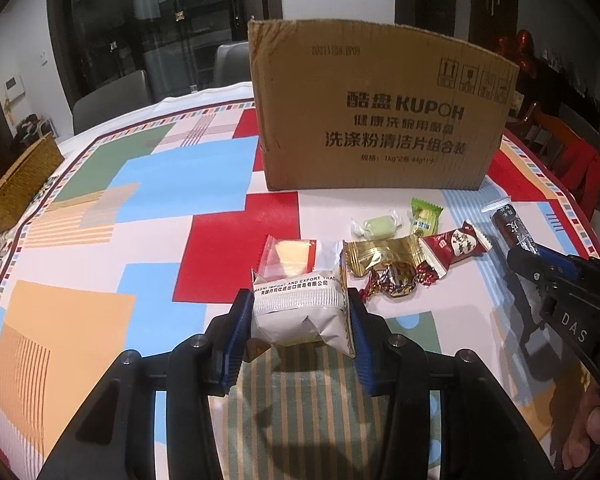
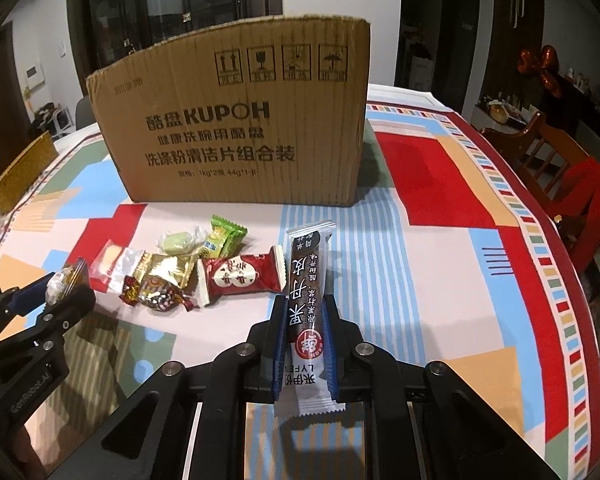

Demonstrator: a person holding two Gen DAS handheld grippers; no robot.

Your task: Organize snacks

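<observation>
We record a dim room with dark glass doors and grey chairs behind a table (image 1: 148, 184) under a cloth of red, blue, green and orange blocks.

Items on the table:
- Cardboard box (image 1: 380, 108), brown, printed KUPOH, standing upright toward the far edge.
- Woven basket (image 1: 20, 184) at the left edge.
- Loose snacks in a cluster just in front of the box: a pale green twist-wrapped candy (image 1: 374, 226); a green packet (image 1: 424, 216) beside it; a red packet (image 1: 454, 250); a gold wrapper (image 1: 380, 256) touching the red one; a red-and-gold foil candy (image 1: 398, 282) nearest us; a clear packet with a yellow wafer (image 1: 292, 256) at the left end of the cluster.

Items held:
- Left gripper (image 1: 300, 320): its jaws pinch a white pillow packet (image 1: 300, 308) from both sides, above the table near the near edge, just behind the wafer packet.
- Right gripper (image 2: 302, 332): its jaws are pressed onto a long dark fruit-leather bar (image 2: 306, 284), which runs lengthwise between them, its far end pointing toward the box. It sits to the right of the cluster.

A person's fingers (image 1: 596, 432) show at the right gripper's handle.
</observation>
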